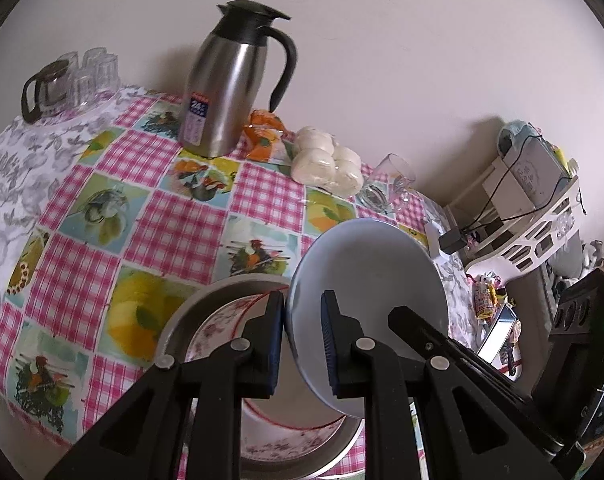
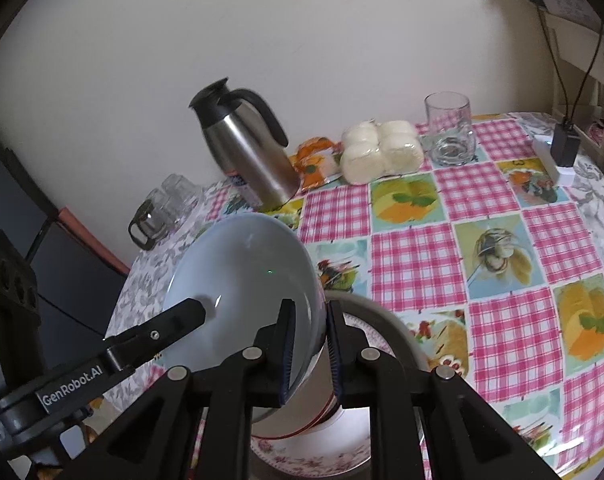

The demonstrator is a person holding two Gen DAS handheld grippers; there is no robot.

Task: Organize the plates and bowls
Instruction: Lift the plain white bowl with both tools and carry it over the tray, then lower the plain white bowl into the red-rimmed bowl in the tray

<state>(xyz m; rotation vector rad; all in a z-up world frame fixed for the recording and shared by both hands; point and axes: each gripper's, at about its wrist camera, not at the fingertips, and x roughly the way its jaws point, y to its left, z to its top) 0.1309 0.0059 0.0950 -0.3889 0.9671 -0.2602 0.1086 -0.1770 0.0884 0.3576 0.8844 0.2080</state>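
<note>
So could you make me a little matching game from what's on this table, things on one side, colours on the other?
Things:
1. plate held in the fingers
2. jug
3. buns
4. tumbler

Colours:
A. see-through
B. pale blue
C. white
D. silver with black handle

Pairs: 1-B, 2-D, 3-C, 4-A

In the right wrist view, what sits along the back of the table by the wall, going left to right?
Glass cups → steel thermos jug → orange packet → wrapped white buns → clear tumbler → black adapter on a white block.
</note>
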